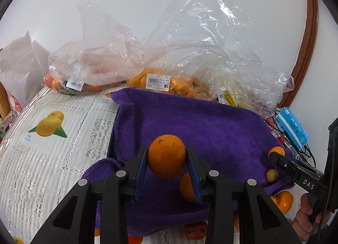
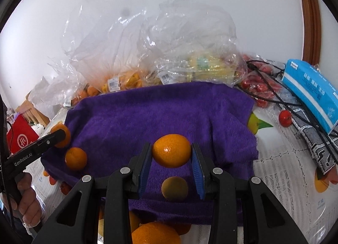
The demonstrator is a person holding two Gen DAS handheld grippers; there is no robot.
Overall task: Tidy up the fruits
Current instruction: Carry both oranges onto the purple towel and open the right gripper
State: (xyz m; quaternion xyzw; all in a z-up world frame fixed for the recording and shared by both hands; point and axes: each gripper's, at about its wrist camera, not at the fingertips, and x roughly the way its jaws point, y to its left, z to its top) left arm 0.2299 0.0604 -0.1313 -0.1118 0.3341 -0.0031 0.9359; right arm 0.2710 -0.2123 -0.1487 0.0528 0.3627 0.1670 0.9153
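My left gripper [image 1: 166, 152] is shut on an orange [image 1: 166, 159], held just above a purple towel [image 1: 211, 125]. A second orange [image 1: 186, 188] lies on the towel under its right finger. My right gripper [image 2: 171, 148] is shut on another orange [image 2: 171, 153] over the same towel [image 2: 147, 113], with a duller orange [image 2: 174, 189] lying below it. In the right wrist view the left gripper [image 2: 60, 136] shows at the left with its orange [image 2: 66, 138], and a loose orange [image 2: 76, 158] lies beside it. In the left wrist view the right gripper [image 1: 274, 156] appears at the right.
Clear plastic bags of oranges [image 1: 160, 83] and other fruit [image 2: 207, 68] stand behind the towel against the wall. A blue tissue pack [image 2: 312, 93], black cables [image 2: 272, 96] and small red fruits [image 2: 285, 118] lie at the right. More oranges [image 2: 156, 233] lie at the table's near edge.
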